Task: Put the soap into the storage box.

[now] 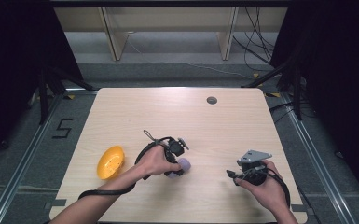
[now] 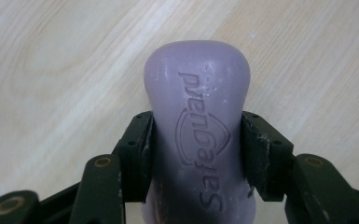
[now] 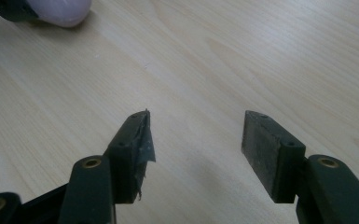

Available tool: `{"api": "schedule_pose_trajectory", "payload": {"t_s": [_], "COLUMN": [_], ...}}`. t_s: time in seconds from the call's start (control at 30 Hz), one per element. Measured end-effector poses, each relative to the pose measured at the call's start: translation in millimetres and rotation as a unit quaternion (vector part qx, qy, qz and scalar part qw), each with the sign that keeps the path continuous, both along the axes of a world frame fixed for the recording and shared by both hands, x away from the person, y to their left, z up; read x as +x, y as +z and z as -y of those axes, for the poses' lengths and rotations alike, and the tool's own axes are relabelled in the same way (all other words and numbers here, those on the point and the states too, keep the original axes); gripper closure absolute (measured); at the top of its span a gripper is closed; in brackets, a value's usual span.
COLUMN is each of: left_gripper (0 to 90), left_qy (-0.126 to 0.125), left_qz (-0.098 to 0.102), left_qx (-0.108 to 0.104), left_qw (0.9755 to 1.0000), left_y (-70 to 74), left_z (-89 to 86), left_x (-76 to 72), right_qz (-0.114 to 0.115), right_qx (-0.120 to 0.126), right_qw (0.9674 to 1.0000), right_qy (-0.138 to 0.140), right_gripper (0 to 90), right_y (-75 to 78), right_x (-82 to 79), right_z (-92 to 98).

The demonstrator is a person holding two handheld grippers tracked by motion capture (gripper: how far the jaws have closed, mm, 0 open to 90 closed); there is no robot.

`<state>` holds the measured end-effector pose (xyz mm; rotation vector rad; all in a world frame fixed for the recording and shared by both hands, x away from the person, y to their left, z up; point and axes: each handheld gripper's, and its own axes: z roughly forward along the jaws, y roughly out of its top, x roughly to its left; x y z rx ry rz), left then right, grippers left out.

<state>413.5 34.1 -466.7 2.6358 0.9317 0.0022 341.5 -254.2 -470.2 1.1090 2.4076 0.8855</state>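
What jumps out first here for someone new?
The purple soap, clamped between the left gripper's jaws at the table's middle, its embossed lettering upside down in the left gripper view. Then the orange bowl near the left edge. The right gripper hangs open over bare wood at the right.

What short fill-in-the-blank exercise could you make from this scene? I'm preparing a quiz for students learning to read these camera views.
1. The left tongs are shut on a ____ bar of soap.
2. The right tongs are ____, with nothing between them.
3. The bowl on the table is ____ in colour.
4. The bowl lies to the ____ of the soap in the high view.

Missing words: purple; open; orange; left
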Motion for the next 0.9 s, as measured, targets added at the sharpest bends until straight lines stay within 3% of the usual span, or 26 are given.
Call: {"api": "schedule_pose_trajectory", "payload": {"t_s": [0.07, 0.27, 0.33, 0.6, 0.73, 0.77, 0.8, 0.87, 0.9], "left_gripper": [48.2, 48.2, 48.2, 48.3, 48.3, 48.3, 48.3, 48.3, 48.3], "left_qy": [0.019, 0.048, 0.051, 0.064, 0.076, 0.092, 0.079, 0.086, 0.102], "left_qz": [0.014, 0.022, 0.018, 0.008, 0.006, 0.003, 0.006, 0.004, -0.001], "left_qx": [-0.004, 0.003, 0.012, 0.011, 0.003, -0.001, 0.004, -0.002, -0.005], "left_qw": [0.9997, 0.9986, 0.9985, 0.9978, 0.9971, 0.9958, 0.9969, 0.9963, 0.9948], "left_y": [3.4, 8.5, 9.3, 15.0, 19.0, 19.6, 20.5, 20.5, 20.7], "left_z": [-2.7, -9.2, -11.8, -21.1, -26.4, -26.4, -29.1, -30.4, -29.6], "left_x": [-4.5, -8.2, -7.9, -8.8, -7.1, -8.5, -6.1, -5.4, -7.4], "right_qz": [0.001, -0.003, -0.003, -0.003, -0.003, -0.003, -0.002, 0.000, 0.001], "right_qx": [-0.002, -0.004, -0.004, -0.004, -0.004, -0.004, -0.004, -0.002, -0.002], "right_qw": [1.0000, 1.0000, 1.0000, 1.0000, 1.0000, 1.0000, 1.0000, 1.0000, 1.0000], "right_qy": [0.001, 0.002, 0.003, 0.003, 0.002, 0.003, 0.003, 0.001, 0.001], "right_gripper": [42.9, 42.8, 42.8, 42.7, 42.7, 42.7, 42.7, 42.8, 42.7], "right_y": [-0.5, -0.6, -0.5, -0.7, -0.6, -0.4, -0.3, -0.5, -0.4], "right_x": [0.2, 0.2, 0.2, 0.2, 0.2, 0.1, 0.1, 0.1, 0.1], "right_z": [0.0, 0.0, 0.2, -0.2, -0.1, -0.1, -0.1, -0.2, -0.1]}}
